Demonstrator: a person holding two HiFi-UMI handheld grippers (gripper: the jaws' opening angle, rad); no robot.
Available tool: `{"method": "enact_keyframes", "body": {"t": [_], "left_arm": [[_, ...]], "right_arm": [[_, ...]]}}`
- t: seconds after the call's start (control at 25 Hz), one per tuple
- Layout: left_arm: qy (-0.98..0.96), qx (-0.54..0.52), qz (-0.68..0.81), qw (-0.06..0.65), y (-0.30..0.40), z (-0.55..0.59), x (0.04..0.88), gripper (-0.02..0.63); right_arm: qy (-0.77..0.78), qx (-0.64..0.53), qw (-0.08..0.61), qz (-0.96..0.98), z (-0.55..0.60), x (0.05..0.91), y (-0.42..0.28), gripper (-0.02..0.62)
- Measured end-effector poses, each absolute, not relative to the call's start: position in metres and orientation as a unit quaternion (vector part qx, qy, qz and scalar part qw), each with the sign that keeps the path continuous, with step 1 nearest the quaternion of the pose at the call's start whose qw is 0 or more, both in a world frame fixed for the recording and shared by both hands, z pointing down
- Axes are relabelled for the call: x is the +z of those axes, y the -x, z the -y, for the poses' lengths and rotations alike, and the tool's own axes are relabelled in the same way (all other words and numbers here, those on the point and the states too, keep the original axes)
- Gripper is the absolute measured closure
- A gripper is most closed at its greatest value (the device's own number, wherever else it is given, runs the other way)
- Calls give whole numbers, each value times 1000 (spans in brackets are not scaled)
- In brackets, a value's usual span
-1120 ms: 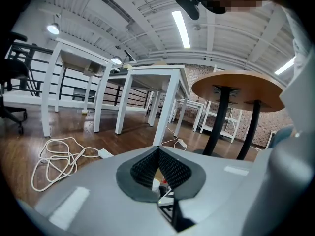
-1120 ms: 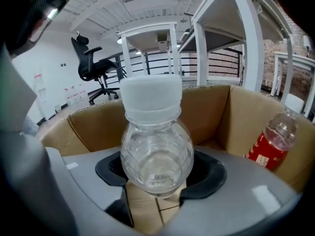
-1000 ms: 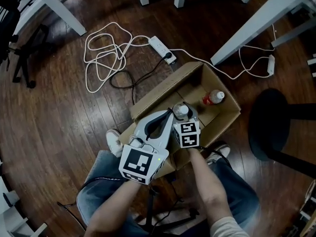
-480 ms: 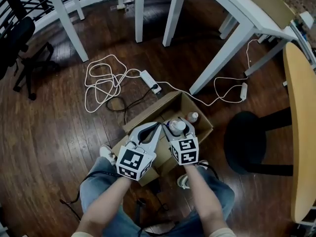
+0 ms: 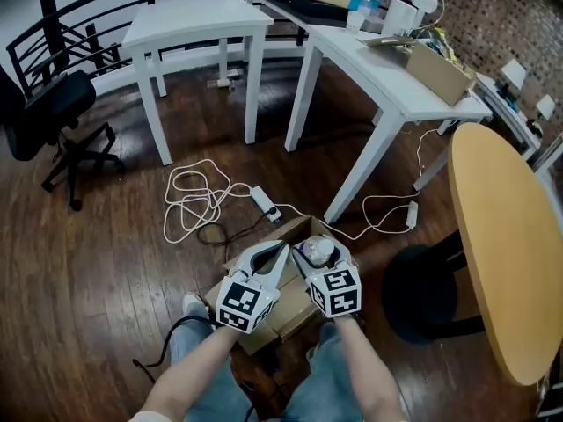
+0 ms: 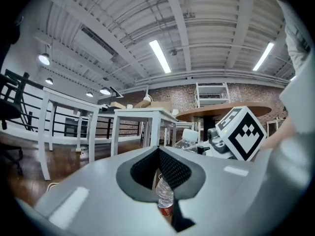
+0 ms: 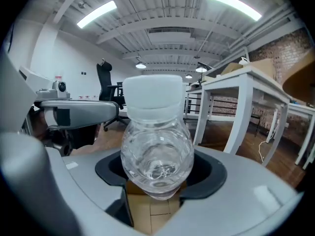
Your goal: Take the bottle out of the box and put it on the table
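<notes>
my right gripper [image 5: 315, 251] pinches the clear bottle [image 7: 156, 151] over the box [image 5: 293, 313]; left gripper [image 6: 158, 152] fingers pressed together

I see a dark wood floor [image 5: 106, 236]. A cardboard box [image 5: 295, 313] sits on it at my feet. A power strip [image 5: 261, 202] lies at its 11 o'clock, with a coiled white cable [image 5: 198, 202] at 10. A black table base [image 5: 418, 293] stands at 3. An office chair [image 5: 57, 121] stands farther off at 10.
</notes>
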State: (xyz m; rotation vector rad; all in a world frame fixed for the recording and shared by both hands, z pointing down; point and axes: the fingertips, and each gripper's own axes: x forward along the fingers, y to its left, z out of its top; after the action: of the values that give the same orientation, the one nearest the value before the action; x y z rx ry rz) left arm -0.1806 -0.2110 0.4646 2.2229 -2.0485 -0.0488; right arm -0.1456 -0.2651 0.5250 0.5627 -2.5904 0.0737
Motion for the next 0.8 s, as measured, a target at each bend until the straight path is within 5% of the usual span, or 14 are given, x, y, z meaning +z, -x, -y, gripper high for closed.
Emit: {"method": "enact_keyframes", "body": {"t": [0.8], "left_arm": [[-734,-101,672,15,119,158,321,606]], "right_arm": [[-176,-34,226,958,222,342,96,305]]}}
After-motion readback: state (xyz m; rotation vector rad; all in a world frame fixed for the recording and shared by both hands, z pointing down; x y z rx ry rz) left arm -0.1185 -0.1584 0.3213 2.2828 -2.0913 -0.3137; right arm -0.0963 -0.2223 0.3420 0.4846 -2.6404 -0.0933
